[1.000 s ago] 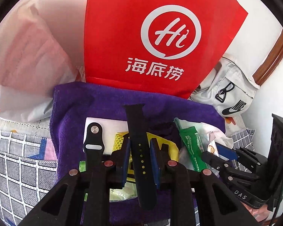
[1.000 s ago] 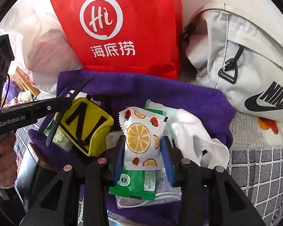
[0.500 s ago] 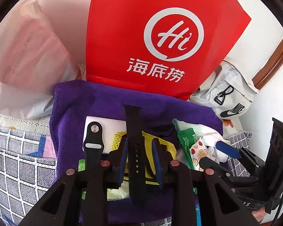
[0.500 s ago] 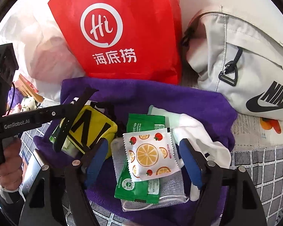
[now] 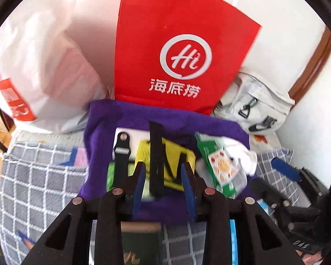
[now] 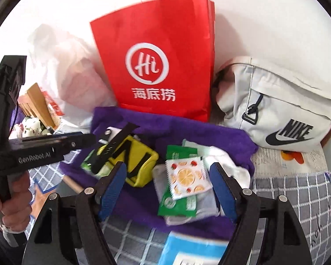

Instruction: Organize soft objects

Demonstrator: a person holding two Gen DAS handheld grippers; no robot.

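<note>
Both claws are standing open and empty over the purple fleece towel (image 6: 220,137): the left claw (image 5: 163,181) is straddling the black perforated watch strap (image 5: 155,154) at frame centre, untouched; the right claw (image 6: 167,187) is flanking the white fruit-print sachet (image 6: 187,176) at lower centre. Sorting seems mid-way; next probably calls for choosing and pinching one piece.

My left gripper (image 5: 163,183) and right gripper (image 6: 167,190) are black with blue pads. Below them lies a purple towel (image 6: 187,130) on a grey cloth with a white grid (image 5: 39,183). On the towel: a yellow pouch with black stripes (image 6: 134,161), a black strap (image 5: 155,154), a white sachet printed with oranges and strawberries (image 6: 186,176), and a green packet (image 6: 178,205). Behind stands a red bag with a white logo (image 6: 161,66).
</note>
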